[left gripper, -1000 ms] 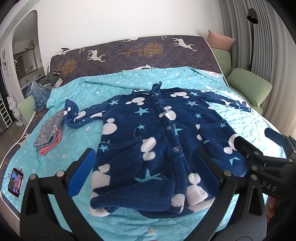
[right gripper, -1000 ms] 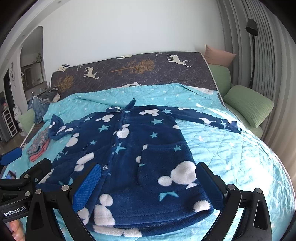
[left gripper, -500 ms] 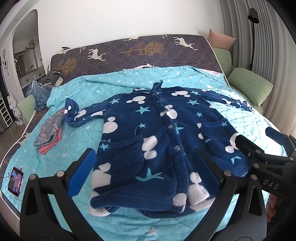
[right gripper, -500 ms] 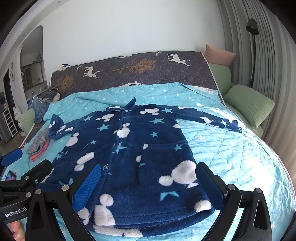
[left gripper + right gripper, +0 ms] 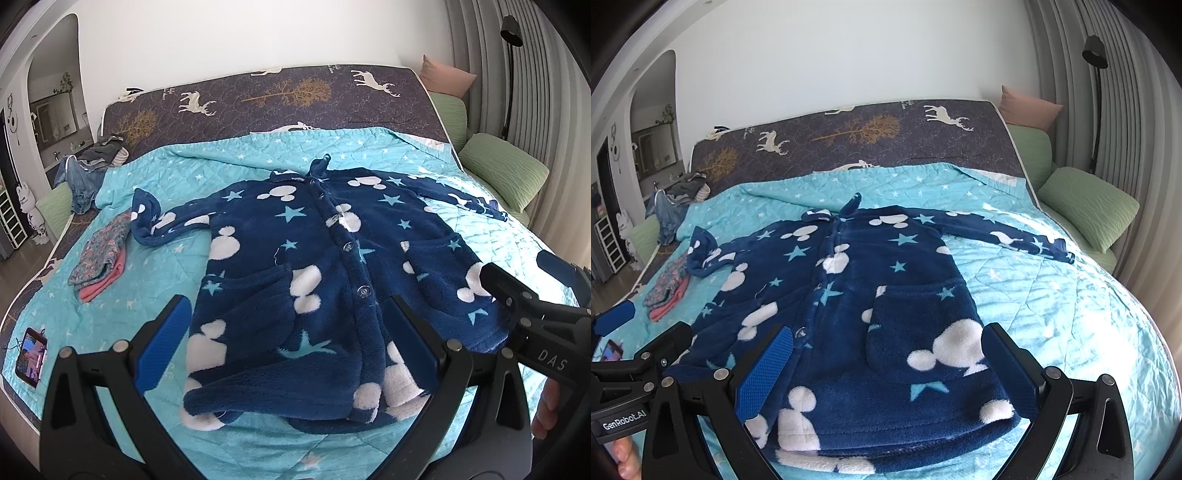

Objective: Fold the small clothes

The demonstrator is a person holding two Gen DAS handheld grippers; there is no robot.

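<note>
A navy fleece robe (image 5: 325, 266) with white mouse heads and blue stars lies spread flat, buttoned, on the turquoise star quilt (image 5: 192, 162); it also shows in the right wrist view (image 5: 871, 302). Its left sleeve (image 5: 162, 221) curls near the left; its right sleeve (image 5: 1004, 236) stretches out right. My left gripper (image 5: 288, 332) is open and empty above the robe's bottom hem. My right gripper (image 5: 886, 362) is open and empty above the hem's right part. Each gripper shows at the edge of the other's view.
A folded floral and pink garment (image 5: 99, 258) lies left of the robe. A phone (image 5: 31, 356) lies at the quilt's near left corner. A pile of clothes (image 5: 92, 162) sits at the far left. Green pillows (image 5: 502, 173) line the right side.
Both grippers have edged slightly forward and lower toward the robe's hem. The robe has not moved.
</note>
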